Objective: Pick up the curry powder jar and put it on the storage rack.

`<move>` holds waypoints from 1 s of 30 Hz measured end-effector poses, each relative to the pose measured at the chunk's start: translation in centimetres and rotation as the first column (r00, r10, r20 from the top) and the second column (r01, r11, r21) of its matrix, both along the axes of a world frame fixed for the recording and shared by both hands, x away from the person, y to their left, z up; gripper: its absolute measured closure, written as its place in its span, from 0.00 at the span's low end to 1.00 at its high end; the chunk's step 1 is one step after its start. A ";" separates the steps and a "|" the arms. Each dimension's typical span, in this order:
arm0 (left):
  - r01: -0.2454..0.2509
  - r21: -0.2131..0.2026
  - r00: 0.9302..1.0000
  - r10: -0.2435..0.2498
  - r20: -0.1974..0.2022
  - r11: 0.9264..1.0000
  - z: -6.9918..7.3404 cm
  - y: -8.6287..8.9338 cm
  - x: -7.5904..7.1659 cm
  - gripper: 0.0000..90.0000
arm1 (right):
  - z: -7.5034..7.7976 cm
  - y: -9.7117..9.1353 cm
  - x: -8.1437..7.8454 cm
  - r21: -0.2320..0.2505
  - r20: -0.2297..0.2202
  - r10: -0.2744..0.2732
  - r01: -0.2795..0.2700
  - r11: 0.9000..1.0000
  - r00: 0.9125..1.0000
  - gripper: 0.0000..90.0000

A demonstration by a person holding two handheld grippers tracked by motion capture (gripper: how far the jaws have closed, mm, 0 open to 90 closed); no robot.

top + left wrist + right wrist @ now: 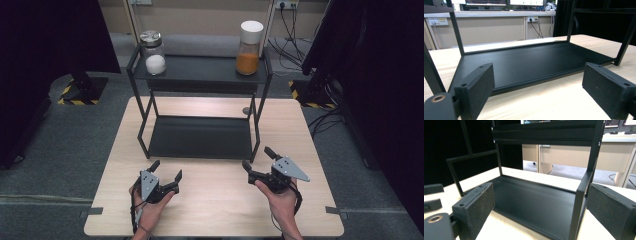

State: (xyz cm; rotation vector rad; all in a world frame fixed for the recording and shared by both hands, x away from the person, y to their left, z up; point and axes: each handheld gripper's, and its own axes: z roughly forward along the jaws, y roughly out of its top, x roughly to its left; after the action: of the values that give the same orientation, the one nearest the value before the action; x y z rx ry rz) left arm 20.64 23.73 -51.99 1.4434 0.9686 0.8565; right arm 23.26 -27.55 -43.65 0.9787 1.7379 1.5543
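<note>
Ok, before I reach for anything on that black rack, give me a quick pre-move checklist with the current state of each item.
1. Left gripper open, holding nothing: ok.
2. Right gripper open, holding nothing: ok.
3. Lower shelf of the rack free of things: ok.
4. Jar of white powder upright on the top shelf, lid on: ok.
5. Jar of orange powder upright on the top shelf, white lid on: ok.
6. Lids tightly closed: cannot tell.
</note>
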 end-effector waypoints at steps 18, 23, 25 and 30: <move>-0.002 0.001 1.000 0.002 0.002 1.000 0.0 0.0 0.0 0.11 | -3.4 -0.8 -1.1 -0.027 -0.057 -0.029 0.028 0.999 0.998 0.09; -0.001 0.004 1.000 0.001 0.004 1.000 0.0 -0.1 0.0 0.11 | -4.2 -1.1 -1.4 -0.026 -0.066 -0.044 0.042 0.999 0.997 0.09; -0.003 0.003 1.000 0.003 0.005 1.000 0.0 -0.1 -0.1 0.11 | -4.4 -1.2 -1.5 -0.028 -0.069 -0.047 0.045 0.999 0.997 0.09; -0.003 0.003 1.000 0.003 0.006 1.000 -0.1 -0.1 -0.1 0.11 | -4.7 -1.4 -1.7 -0.036 -0.066 -0.051 0.048 0.998 0.997 0.09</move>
State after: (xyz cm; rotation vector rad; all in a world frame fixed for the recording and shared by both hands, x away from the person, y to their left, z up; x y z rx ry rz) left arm 20.56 23.65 -52.06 1.4414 0.9656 0.8643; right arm 21.52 -28.91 -48.36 1.0594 1.7664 1.4714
